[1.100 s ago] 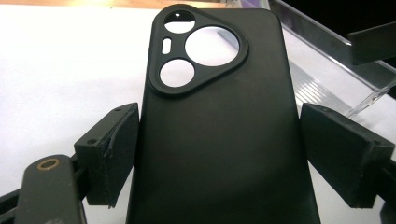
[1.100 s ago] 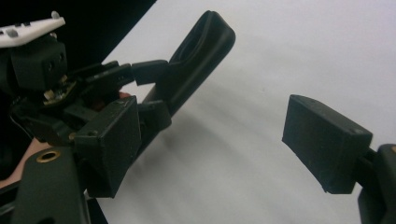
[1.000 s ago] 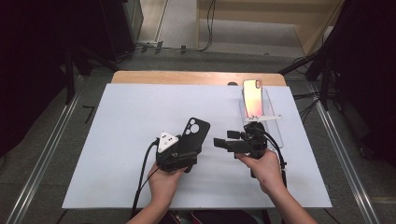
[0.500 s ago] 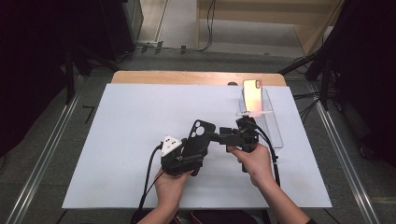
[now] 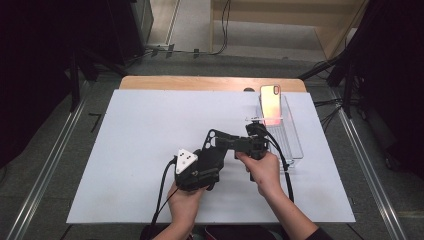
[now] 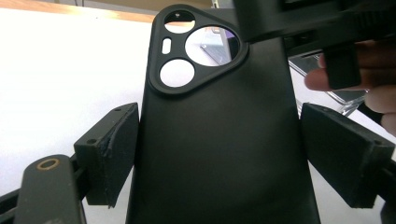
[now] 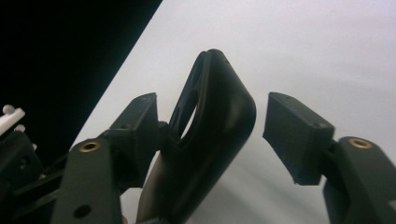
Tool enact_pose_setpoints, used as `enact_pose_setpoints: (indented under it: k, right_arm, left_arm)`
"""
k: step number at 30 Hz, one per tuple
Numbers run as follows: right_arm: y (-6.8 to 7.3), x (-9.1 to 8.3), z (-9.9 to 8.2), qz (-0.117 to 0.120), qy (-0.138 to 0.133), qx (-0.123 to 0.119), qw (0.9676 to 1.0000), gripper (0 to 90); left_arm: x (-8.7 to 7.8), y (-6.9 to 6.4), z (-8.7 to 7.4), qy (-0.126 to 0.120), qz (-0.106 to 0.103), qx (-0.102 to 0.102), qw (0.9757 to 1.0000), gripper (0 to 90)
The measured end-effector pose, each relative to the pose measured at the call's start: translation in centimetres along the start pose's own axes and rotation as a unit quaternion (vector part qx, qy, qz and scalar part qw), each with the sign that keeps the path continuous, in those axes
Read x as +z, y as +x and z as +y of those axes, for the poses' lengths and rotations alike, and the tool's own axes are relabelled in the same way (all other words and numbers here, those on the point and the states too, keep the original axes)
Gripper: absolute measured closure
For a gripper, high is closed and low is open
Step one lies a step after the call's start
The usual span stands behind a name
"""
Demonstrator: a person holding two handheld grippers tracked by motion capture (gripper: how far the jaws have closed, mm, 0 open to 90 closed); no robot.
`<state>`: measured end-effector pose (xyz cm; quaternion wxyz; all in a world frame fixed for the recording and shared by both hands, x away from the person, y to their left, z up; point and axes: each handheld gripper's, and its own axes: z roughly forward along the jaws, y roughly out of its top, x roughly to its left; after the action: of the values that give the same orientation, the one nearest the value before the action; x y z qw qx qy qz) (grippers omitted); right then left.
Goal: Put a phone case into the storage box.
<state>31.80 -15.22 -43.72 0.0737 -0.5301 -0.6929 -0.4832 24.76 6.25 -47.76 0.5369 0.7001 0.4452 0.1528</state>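
While the black phone case [image 5: 214, 150] is standing clear of the white table sheet [image 5: 125, 150] near the table's middle, I am holding it by its lower half in the left gripper [image 6: 219, 154]. In the left gripper view the case is rising between the two pads, camera cut-outs at the top; the left pad is lying against the case's edge, while at the right pad I am seeing a thin gap, so I cannot tell whether that side is pressing. In the high view the case is staying up in this gripper, so I am recording it as gripped.

The right gripper [image 7: 212, 135] is reaching in from the right to the case's upper end. Its jaws have just been closing, with the top corner of the case between them. In the right gripper view one pad is touching the camera-cut-out side; the other pad is standing apart from the case's rounded edge.

A second phone [image 5: 270, 102] is standing upright in a clear holder [image 5: 292, 145], well apart on the right.
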Motion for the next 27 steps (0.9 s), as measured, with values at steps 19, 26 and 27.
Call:
enact_pose_setpoints:
  k: [19,26,27]
  right_arm:
    - [-0.3,-0.7,0.3,0.062,-0.006,0.050,0.9968,76.0]
    - [0.2,-1.0,0.5,0.075,-0.002,0.043,0.9962,77.6]
    - [0.2,-1.1,0.5,0.076,-0.001,0.041,0.9963,77.6]
  left_arm:
    - [-0.1,-0.7,-0.3,-0.008,-0.014,0.007,0.9998,14.0]
    - [-0.2,-0.6,-0.2,-0.010,-0.027,0.011,0.9995,13.6]
    - [-0.2,-0.5,-0.2,-0.010,-0.030,0.011,0.9994,13.5]
